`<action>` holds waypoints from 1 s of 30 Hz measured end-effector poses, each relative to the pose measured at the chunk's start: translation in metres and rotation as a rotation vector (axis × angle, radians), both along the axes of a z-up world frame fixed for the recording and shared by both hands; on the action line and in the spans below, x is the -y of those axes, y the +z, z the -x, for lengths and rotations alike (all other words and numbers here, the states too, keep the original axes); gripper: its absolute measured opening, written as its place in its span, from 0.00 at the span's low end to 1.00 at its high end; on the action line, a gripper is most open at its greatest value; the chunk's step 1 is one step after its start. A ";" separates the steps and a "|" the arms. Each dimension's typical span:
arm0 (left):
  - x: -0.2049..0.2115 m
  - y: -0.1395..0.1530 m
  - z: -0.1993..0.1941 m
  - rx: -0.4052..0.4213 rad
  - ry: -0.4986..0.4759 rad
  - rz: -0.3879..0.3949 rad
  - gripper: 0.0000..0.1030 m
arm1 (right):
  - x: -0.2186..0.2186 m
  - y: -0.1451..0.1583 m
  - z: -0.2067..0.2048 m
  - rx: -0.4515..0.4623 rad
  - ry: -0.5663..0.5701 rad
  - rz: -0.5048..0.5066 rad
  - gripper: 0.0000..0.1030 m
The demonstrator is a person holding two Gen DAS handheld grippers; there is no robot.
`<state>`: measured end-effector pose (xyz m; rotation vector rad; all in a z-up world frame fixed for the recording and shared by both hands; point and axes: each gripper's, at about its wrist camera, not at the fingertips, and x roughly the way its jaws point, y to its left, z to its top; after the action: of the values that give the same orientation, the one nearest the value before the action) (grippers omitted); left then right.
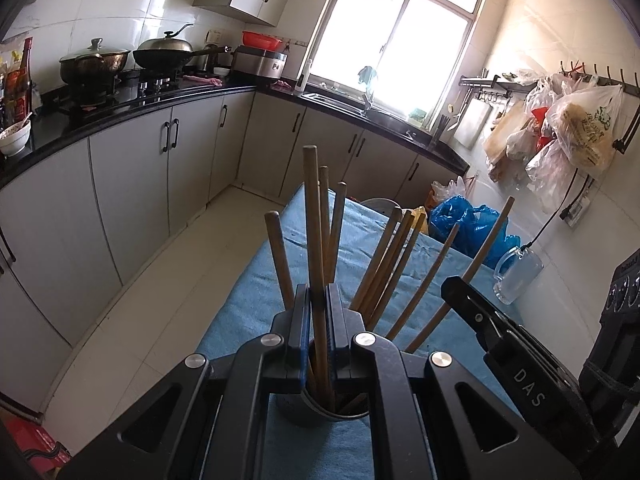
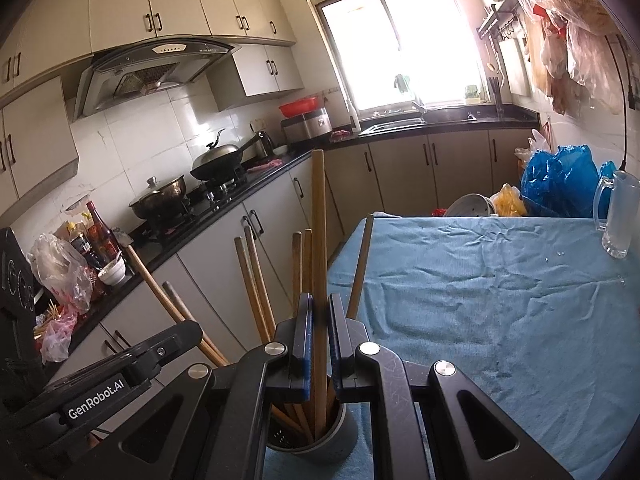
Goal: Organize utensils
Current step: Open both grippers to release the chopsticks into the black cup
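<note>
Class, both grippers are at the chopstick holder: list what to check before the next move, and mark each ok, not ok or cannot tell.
1. Left gripper shut on one chopstick: ok.
2. Right gripper shut on a chopstick: ok.
3. Held chopsticks' lower ends inside the holder: ok.
4. Holder upright on the blue cloth: ok.
5. Both grippers on separate chopsticks: cannot tell.
6. Glass mug well away from the holder: ok.

Holder (image 1: 320,410) base hidden behind gripper frame, chopsticks' (image 2: 320,400) lower ends hidden inside it, hanging bags (image 2: 576,28) cut off by edge
</note>
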<state>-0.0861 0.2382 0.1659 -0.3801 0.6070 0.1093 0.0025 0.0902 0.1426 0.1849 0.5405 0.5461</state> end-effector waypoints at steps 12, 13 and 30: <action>0.007 -0.006 -0.003 -0.013 0.006 -0.026 0.07 | -0.005 -0.012 -0.004 -0.015 0.008 0.021 0.09; 0.008 -0.006 -0.004 -0.015 0.004 -0.027 0.07 | -0.004 -0.012 -0.004 -0.016 0.007 0.020 0.09; 0.005 -0.006 -0.002 -0.030 -0.001 -0.029 0.07 | 0.001 -0.009 -0.004 -0.028 0.010 -0.009 0.09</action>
<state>-0.0845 0.2335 0.1596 -0.3504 0.6344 0.1230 0.0062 0.0893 0.1331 0.1983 0.5670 0.5567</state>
